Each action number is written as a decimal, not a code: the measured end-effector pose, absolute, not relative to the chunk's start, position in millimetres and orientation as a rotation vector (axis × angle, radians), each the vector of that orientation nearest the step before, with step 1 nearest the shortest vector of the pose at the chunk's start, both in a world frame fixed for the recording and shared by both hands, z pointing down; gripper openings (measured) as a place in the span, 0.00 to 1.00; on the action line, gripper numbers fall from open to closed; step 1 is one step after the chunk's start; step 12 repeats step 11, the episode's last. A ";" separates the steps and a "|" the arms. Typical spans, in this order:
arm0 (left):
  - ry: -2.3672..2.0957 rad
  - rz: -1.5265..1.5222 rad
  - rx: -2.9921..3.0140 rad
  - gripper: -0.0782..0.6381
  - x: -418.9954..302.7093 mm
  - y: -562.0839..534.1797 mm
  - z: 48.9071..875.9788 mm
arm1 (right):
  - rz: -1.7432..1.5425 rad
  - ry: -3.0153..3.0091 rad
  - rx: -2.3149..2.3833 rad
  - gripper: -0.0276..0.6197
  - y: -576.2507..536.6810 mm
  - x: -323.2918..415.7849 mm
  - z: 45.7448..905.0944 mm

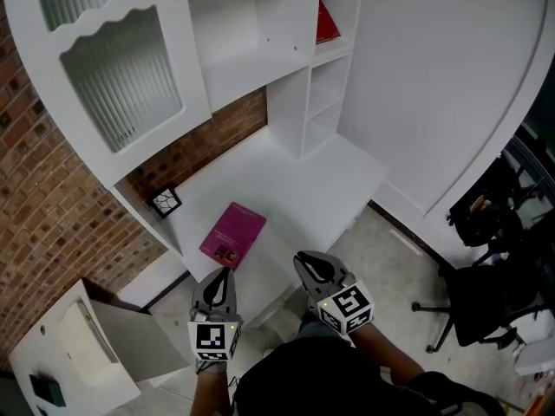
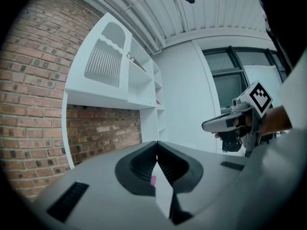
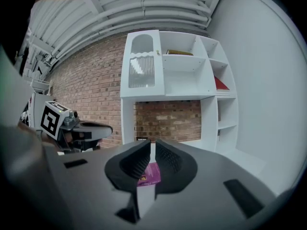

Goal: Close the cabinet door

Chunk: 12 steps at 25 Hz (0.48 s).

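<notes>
Door (image 1: pixel 117 81) sits flush w/ cabinet, upper left, i.e. shut. Both tongs hang low off counter (image 1: pixel 295 180) edge, nothing gripped: left (image 1: pixel 226 273) clenched, right (image 1: pixel 306 260) a slit apart.

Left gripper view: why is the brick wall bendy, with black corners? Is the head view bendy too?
Left gripper view: the wide lens bows the brick wall and blackens the corners; near fingers look soft. Right gripper view: same bowing. Head view: the cabinet edges curve too; light even, no glare.
</notes>
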<state>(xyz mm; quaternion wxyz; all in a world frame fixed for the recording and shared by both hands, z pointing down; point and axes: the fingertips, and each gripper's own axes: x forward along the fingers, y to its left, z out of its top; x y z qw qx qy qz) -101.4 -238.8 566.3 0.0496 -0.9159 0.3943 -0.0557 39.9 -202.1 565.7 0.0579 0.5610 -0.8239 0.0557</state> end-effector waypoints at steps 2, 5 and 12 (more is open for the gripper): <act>1.201 -0.166 -2.786 0.12 -105.0 -239.2 565.1 | 0.166 -2.498 1.699 0.09 -202.6 37.2 564.3; 1.198 -0.168 -2.777 0.12 -111.0 -239.3 564.0 | 0.165 -2.494 1.693 0.09 -202.5 33.1 563.8; 1.223 -0.153 -2.783 0.12 -126.6 -244.8 563.1 | 0.182 -2.476 1.664 0.09 -205.4 20.2 566.8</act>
